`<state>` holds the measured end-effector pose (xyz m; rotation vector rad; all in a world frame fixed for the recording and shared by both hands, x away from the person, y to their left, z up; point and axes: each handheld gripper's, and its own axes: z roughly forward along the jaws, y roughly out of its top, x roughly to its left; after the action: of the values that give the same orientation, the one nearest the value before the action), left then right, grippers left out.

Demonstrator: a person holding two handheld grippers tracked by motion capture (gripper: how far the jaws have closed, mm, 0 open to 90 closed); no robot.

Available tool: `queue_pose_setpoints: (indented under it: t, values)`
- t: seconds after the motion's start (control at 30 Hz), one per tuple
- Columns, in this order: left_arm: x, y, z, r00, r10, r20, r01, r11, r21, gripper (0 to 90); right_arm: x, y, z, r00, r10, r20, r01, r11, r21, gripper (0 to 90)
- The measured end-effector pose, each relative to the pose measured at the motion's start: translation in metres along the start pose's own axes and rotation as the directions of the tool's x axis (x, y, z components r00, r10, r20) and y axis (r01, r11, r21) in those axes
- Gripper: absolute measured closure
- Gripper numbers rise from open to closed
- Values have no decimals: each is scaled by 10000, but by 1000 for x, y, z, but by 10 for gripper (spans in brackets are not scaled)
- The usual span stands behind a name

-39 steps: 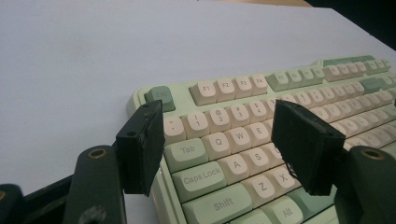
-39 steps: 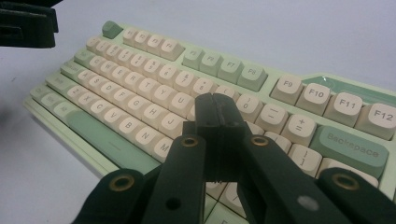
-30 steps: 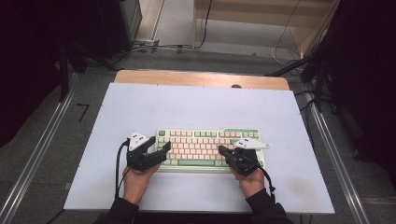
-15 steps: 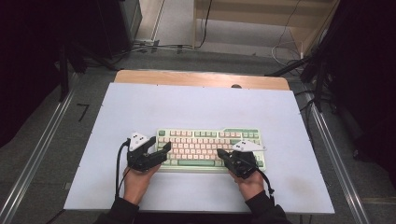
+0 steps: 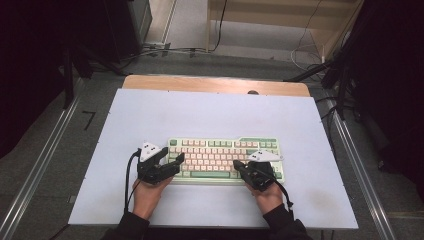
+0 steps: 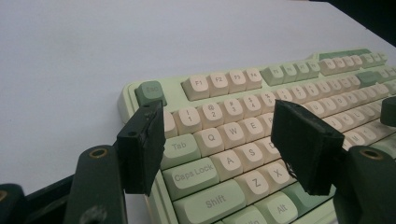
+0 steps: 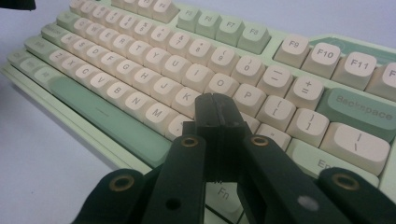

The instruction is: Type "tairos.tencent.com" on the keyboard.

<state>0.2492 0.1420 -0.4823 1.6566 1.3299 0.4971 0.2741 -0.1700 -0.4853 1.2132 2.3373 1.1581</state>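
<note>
A pale green keyboard (image 5: 225, 155) with cream and green keys lies on the white table (image 5: 210, 115). My left gripper (image 5: 172, 162) hovers over the keyboard's left end with its jaws open; in the left gripper view (image 6: 219, 144) the keyboard (image 6: 243, 135) shows between the jaws, around the Q, A and Z keys, and nothing is held. My right gripper (image 5: 240, 167) sits over the lower right part of the keys. In the right gripper view its jaws (image 7: 215, 116) are pressed together, their tip just below the K and L keys of the keyboard (image 7: 140, 60).
A wooden board (image 5: 215, 85) edges the far side of the table. Metal rails (image 5: 40, 165) run along both sides. Cables (image 5: 170, 49) lie on the floor beyond, and dark equipment stands at the far left and right.
</note>
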Motion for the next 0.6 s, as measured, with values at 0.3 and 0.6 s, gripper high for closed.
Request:
queue_pose_setpoints:
  t: [0.3,0.6]
  values:
    - [0,0,1,10000,-1,24,0,10000,46,353,0,-1,4,10000,4,-18,-3,9997,254,872]
    - [0,0,1,10000,-23,41,23,10000,28,353,0,-2,4,10000,-43,-37,44,9996,281,873]
